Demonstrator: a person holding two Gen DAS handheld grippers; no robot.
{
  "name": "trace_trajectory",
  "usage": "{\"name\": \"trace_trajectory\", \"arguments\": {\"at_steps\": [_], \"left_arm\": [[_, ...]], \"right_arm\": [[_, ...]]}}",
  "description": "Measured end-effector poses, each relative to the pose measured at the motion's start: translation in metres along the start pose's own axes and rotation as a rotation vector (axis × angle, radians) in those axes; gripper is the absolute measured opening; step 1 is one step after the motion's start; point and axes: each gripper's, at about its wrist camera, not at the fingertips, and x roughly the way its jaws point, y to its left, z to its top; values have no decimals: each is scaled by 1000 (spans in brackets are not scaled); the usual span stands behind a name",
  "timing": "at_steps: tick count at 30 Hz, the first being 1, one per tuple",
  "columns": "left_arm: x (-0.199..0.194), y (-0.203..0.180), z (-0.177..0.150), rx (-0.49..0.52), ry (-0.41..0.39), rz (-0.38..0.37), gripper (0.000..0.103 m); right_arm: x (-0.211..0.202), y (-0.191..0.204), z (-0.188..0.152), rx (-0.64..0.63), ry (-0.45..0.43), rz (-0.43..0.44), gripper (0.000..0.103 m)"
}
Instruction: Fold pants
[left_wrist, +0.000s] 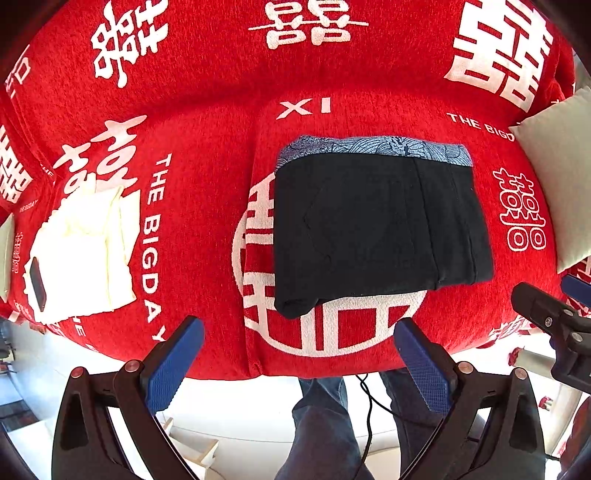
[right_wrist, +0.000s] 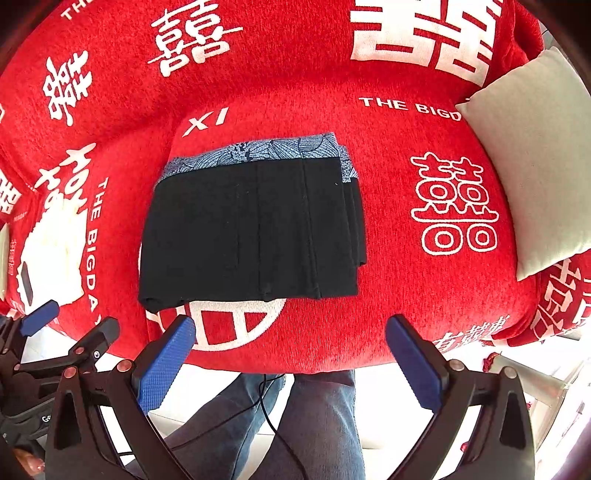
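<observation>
The black pants (left_wrist: 380, 229) lie folded into a compact rectangle on the red printed cover (left_wrist: 207, 184), straight ahead of and beyond both pairs of jaws. The long axis runs crosswise to the fingers, side to side; the blue patterned waistband (left_wrist: 373, 147) edges the far side, away from the jaws. The left gripper (left_wrist: 299, 363) hangs short of the near folded edge, jaws spread wide and holding nothing. The right gripper (right_wrist: 290, 363) does likewise, wide and bare, with the pants ahead and slightly to its left. A pale cushion (right_wrist: 535, 155) sits far to the right; a white folded cloth (left_wrist: 85, 254) far left.
</observation>
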Motion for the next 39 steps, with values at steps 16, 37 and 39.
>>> {"name": "trace_trajectory", "arguments": {"at_steps": [16,37,39], "left_arm": [[-7,-4,3,31,-11,12,103],[-9,-4,4,26,-16,26,103],[-9,-4,5,26,-16,26,103]], "right_arm": [[-5,4,3,-13,-8,-22,103],[-6,10,8,-31,-10,-31,103],[-6,9,8,-31,-11,-31,103]]}}
